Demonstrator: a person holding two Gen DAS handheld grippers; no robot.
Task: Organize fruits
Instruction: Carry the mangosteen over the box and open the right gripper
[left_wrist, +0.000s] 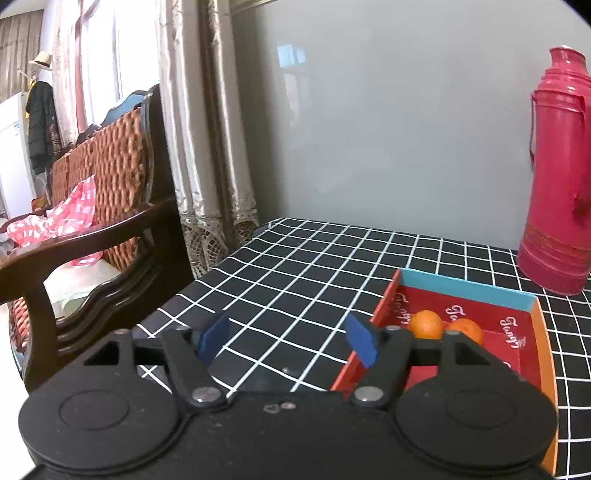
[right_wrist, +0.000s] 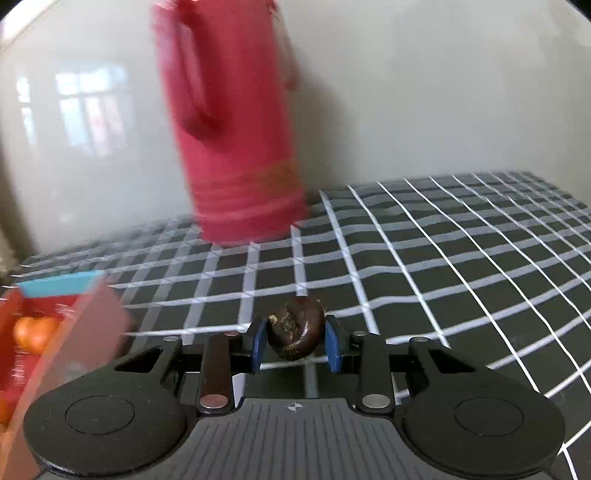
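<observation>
My right gripper (right_wrist: 294, 341) is shut on a dark brown round fruit (right_wrist: 295, 328), like a water chestnut, and holds it above the checked tablecloth. The right wrist view is blurred by motion. A red box (left_wrist: 461, 314) with a blue and orange rim lies on the table; two oranges (left_wrist: 426, 324) sit inside it. The box also shows at the left edge of the right wrist view (right_wrist: 55, 306), with an orange (right_wrist: 35, 332) in it. My left gripper (left_wrist: 288, 341) is open and empty, just left of the box's near corner.
A tall red thermos (left_wrist: 557, 177) stands behind the box near the wall; it is also in the right wrist view (right_wrist: 236, 129). A black tablecloth with white grid (left_wrist: 295, 273) covers the table. A wooden wicker sofa (left_wrist: 96, 206) stands left of the table's edge.
</observation>
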